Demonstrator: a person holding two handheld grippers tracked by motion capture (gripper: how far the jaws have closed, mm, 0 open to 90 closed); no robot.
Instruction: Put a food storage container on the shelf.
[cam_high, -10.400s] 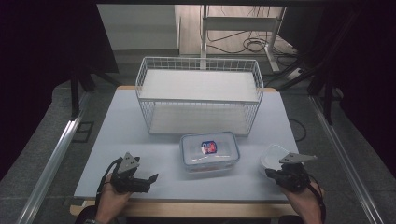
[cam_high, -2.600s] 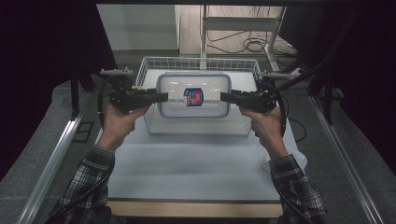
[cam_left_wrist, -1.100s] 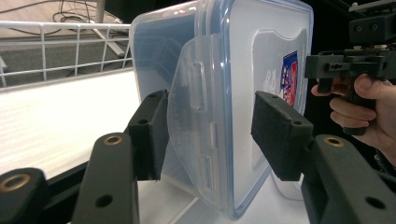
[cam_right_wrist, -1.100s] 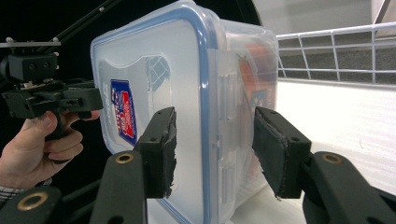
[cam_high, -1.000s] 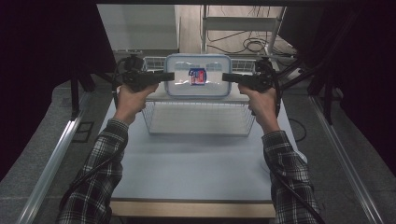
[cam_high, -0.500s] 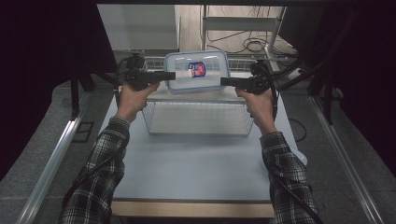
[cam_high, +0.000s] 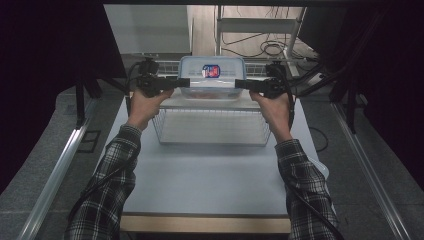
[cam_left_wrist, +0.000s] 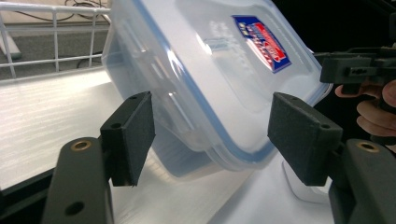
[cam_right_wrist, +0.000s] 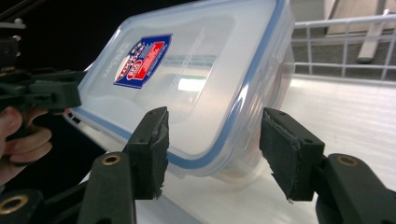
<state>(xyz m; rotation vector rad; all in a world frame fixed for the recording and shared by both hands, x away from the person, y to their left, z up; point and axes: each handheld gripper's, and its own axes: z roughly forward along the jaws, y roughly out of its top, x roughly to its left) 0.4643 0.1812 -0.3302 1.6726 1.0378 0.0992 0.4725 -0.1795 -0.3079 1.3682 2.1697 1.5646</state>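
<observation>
A clear plastic container (cam_high: 212, 75) with a blue-sealed lid and a red-and-blue label (cam_left_wrist: 261, 42) rests on the white shelf (cam_right_wrist: 355, 121) at the top of the wire basket (cam_high: 210, 125). My left gripper (cam_high: 186, 82) is at its left end and my right gripper (cam_high: 239, 83) at its right end. In the left gripper view the container's end lies between the jaws of the left gripper (cam_left_wrist: 212, 135), with a gap at one pad (cam_left_wrist: 299, 135). In the right gripper view the right gripper (cam_right_wrist: 212, 149) straddles the other end, one pad (cam_right_wrist: 285, 154) clear of it. Both pairs of jaws have just been opening.
The basket stands at the far middle of the pale table (cam_high: 210, 180). A wire rail (cam_left_wrist: 56, 37) runs behind the shelf. A white object (cam_high: 320, 167) lies at the table's right edge. Metal rails flank the table, and cables (cam_high: 270, 47) lie on the floor beyond.
The container went from the table up between both grippers, then back and onto the basket's top shelf. Over the last second it and both hands have hardly shifted.
</observation>
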